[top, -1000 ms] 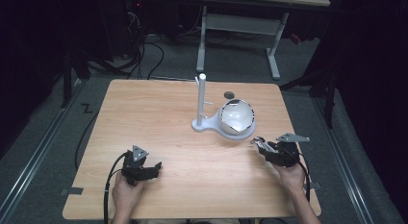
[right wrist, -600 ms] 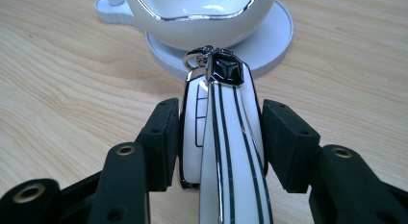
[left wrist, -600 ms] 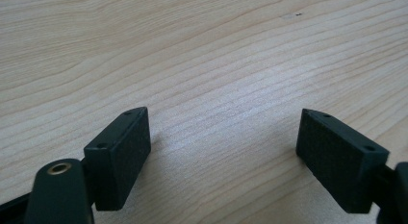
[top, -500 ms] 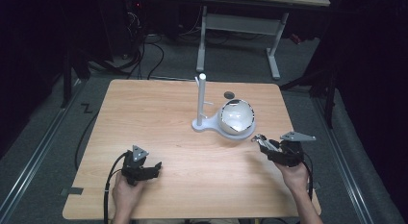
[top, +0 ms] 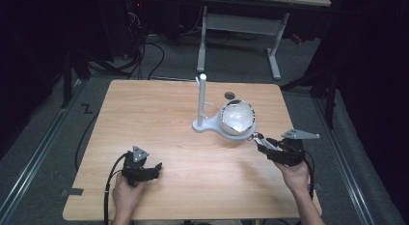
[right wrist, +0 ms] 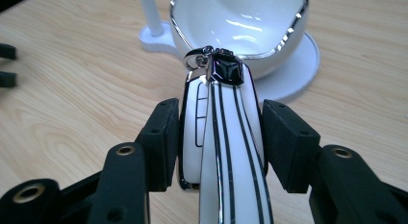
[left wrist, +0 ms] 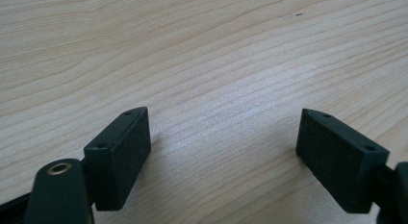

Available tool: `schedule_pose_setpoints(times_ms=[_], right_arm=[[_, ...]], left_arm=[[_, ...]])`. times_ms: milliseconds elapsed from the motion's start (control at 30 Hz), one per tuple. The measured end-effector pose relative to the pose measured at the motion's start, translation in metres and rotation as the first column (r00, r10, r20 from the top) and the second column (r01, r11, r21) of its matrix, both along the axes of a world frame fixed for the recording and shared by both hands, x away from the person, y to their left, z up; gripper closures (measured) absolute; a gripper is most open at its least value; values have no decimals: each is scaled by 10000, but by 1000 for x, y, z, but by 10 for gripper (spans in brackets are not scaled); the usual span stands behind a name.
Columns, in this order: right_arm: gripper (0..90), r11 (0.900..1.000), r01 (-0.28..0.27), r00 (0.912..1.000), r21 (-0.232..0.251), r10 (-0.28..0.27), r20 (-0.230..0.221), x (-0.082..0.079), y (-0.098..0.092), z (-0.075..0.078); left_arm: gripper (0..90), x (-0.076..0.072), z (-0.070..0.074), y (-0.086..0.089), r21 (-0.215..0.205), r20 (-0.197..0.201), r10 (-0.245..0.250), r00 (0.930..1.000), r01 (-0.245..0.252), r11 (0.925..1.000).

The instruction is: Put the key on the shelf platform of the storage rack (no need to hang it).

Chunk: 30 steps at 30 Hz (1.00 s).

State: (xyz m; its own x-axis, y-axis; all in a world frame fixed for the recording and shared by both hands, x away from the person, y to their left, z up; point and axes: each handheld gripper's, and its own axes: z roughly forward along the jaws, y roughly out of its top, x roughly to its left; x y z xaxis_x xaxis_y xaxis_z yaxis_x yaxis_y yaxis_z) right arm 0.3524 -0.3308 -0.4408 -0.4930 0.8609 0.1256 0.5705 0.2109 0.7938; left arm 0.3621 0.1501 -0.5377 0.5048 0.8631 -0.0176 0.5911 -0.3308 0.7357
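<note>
The glossy white key fob with black stripes and chrome trim [right wrist: 226, 137] sat between the jaws of the right gripper [right wrist: 219, 137], its chrome ring end pointing at the white bowl with a silver rim [right wrist: 240, 27]. The jaws pinched it by its long sides; the left jaw pressed flat against the fob, while a thin sliver of gap seemed to show at the right one, so the hold looked light rather than firm. From the high view the right gripper [top: 270, 147] hung just beside the bowl [top: 237, 118], near the table's right edge.

The risk, as I judged it, was a slip: the fob's shell was smooth and curved, and any tilt of the hand could let it slide out forward or twist between the pads. A nudge ahead could also knock the ring against the bowl's rim and tip the bowl on its white round-based stand with an upright post [top: 202, 106].

The bowl and stand stood directly ahead of the fob. Well apart on the near left, the left gripper [left wrist: 223, 137] rested low over the bare light wooden table [top: 144, 119], jaws spread wide with nothing between them.
</note>
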Motion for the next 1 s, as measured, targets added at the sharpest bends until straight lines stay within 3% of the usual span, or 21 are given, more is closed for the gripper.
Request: schedule_pose_setpoints(times_ms=[267, 367, 500, 833, 1000], right_arm=[[500, 9995, -284, 9995, 116, 282, 165, 5, 6, 10], [500, 9992, -328, 9992, -223, 333, 234, 6, 11, 15], [500, 9991, -367, 9991, -217, 372, 199, 12, 14, 18], [500, 9990, -435, 9989, -136, 437, 156, 34, 21, 29], [499, 9980, -426, 9990, -476, 432, 114, 47, 28, 33]], left_arm=[[199, 0, 0, 0, 1, -2, 11, 10000, -11, 10000], [199, 0, 0, 0, 0, -2, 8, 10000, -8, 10000], [199, 0, 0, 0, 2, -1, 8, 10000, -8, 10000], [199, 0, 0, 0, 1, -3, 8, 10000, -8, 10000], [199, 0, 0, 0, 0, -1, 9, 10000, -9, 10000]])
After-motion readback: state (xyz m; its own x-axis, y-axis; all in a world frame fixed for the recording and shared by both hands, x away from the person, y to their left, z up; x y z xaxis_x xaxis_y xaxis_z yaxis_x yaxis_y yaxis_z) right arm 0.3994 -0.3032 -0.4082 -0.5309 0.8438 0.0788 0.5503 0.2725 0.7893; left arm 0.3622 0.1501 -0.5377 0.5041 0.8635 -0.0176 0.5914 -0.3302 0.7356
